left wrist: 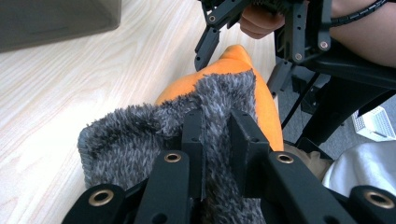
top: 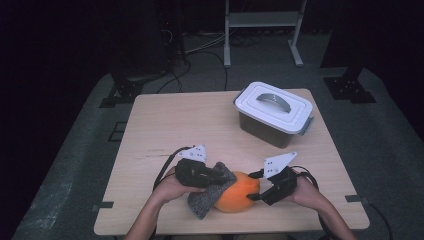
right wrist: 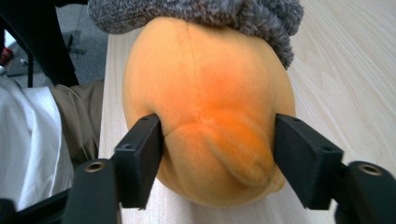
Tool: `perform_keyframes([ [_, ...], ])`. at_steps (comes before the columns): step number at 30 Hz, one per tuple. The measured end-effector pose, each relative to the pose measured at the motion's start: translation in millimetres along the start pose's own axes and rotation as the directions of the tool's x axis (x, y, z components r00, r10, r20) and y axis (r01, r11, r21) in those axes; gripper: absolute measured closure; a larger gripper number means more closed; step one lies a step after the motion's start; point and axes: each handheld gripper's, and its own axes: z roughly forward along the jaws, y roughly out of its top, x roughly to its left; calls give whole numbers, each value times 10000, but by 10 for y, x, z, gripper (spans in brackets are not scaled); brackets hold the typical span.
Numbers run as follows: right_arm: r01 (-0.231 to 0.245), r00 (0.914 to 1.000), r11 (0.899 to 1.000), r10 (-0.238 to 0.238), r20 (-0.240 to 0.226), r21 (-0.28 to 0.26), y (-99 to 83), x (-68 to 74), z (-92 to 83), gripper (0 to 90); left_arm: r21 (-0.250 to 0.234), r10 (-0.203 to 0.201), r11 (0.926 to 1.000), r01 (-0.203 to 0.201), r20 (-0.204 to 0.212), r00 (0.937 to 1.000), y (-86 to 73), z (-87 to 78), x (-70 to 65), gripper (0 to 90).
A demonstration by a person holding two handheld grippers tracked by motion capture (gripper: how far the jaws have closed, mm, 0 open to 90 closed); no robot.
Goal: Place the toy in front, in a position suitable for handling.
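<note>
An orange plush toy lies on the wooden table near its front edge. A grey fuzzy cloth is draped over the toy's left end. My left gripper is shut on that cloth; in the left gripper view the pile bunches between the two black jaws, with the grey cloth spread over the orange toy. My right gripper comes in from the right. Its jaws stand wide on the toy's near end, pads against both sides, the grey cloth capping the far end.
A lidded white-and-grey storage box with a handle stands at the back right of the table. A metal rack's legs and cables are on the floor beyond. The person's lap sits below the front edge.
</note>
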Motion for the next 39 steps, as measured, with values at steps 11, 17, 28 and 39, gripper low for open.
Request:
perform_keyframes([
  [11, 12, 10000, 9999, -11, -39, 150, 82, 55, -31, 274, 51, 117, 9999, -118, 90, 9999, 41, 46, -29, 767],
  [17, -209, 9997, 9998, 209, -137, 11, 94, 52, -9, 275, 54, 98, 9999, -99, 176, 9998, 63, 77, -52, 767],
  [28, 261, 9997, 9996, -261, 16, -76, 116, 145, 100, 429, 421, 888, 9951, -891, 88, 9960, 268, 190, -155, 767],
  [39, 307, 9994, 9995, -309, -137, -80, -11, 66, 1, 463, 247, 434, 9988, -433, -31, 9991, 149, 118, -72, 766],
])
